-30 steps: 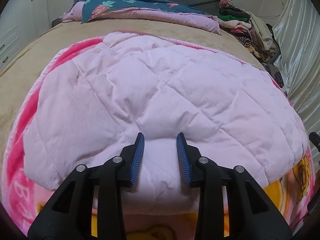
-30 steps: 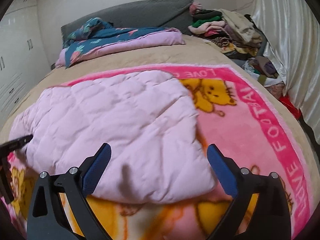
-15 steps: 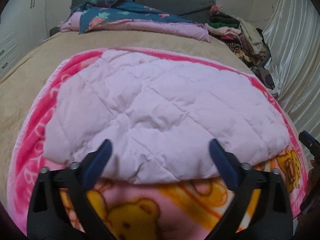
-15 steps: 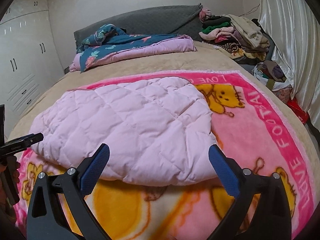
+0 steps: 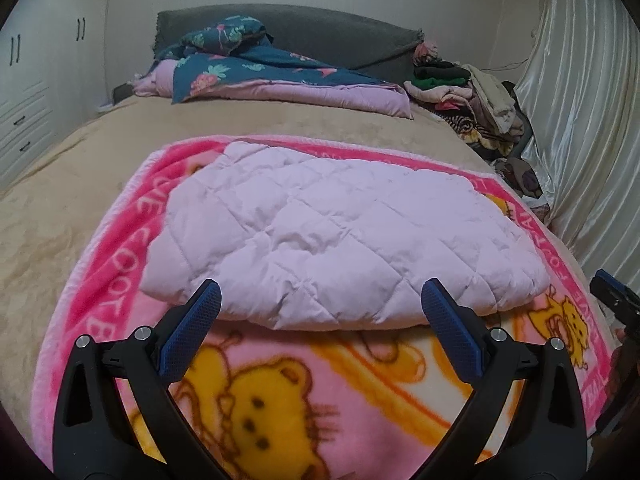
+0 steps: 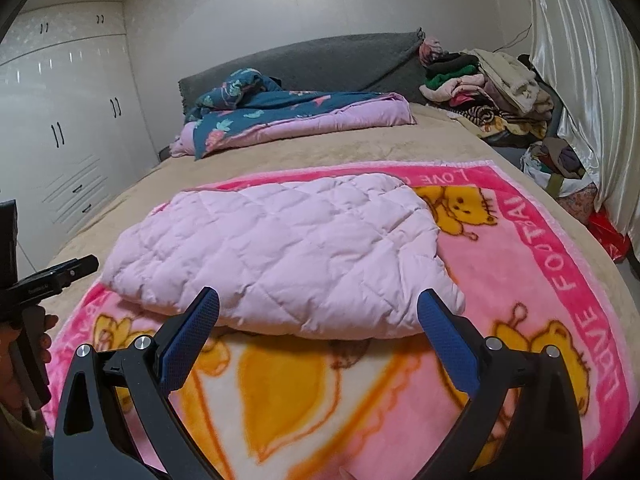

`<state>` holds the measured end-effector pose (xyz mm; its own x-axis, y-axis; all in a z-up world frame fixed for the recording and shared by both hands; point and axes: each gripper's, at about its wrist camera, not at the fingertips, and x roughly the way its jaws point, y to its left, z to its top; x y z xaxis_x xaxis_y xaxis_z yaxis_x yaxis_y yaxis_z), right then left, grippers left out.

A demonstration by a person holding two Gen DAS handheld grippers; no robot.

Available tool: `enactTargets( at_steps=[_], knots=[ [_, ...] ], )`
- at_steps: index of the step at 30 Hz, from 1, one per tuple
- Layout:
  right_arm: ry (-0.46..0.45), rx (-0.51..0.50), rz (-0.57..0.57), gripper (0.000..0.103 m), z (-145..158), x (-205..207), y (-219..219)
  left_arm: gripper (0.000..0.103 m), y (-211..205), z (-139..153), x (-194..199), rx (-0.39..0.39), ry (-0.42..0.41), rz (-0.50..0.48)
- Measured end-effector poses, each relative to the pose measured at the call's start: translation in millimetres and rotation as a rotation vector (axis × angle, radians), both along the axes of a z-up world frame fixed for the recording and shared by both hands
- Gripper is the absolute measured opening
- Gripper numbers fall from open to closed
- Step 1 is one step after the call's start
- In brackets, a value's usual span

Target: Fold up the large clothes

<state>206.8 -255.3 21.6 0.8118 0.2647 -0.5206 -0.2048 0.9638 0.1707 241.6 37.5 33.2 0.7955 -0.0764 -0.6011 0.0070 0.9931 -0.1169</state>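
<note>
A pale pink quilted garment point(image 5: 332, 236) lies folded flat on a pink cartoon-bear blanket point(image 5: 280, 392) on the bed; it also shows in the right wrist view point(image 6: 280, 256). My left gripper point(image 5: 320, 304) is open and empty, held back from the garment's near edge. My right gripper point(image 6: 318, 306) is open and empty, also just short of the near edge. The right gripper shows at the left view's right edge point(image 5: 616, 300). The left gripper shows at the right view's left edge point(image 6: 52, 276).
The bed has a tan cover point(image 5: 60, 200). A folded dark floral quilt point(image 5: 260, 72) lies by the grey headboard point(image 5: 320, 36). A pile of clothes point(image 6: 488, 84) sits at the far right corner. White wardrobes point(image 6: 60, 140) stand left, a shiny curtain point(image 6: 580, 60) right.
My left gripper let go of the garment's near edge, opened wide and pulled back. Both grippers have drawn back and risen, so the garment looks smaller. The garment stays folded.
</note>
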Motion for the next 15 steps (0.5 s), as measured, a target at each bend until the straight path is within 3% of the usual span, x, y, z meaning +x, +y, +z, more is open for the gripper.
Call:
enactTargets(
  at_steps=[15],
  knots=[
    [0.006,0.034,0.019,0.099,-5,-42,7,0.094,16,-23,-39,0.007,0.021,0.063]
  ],
)
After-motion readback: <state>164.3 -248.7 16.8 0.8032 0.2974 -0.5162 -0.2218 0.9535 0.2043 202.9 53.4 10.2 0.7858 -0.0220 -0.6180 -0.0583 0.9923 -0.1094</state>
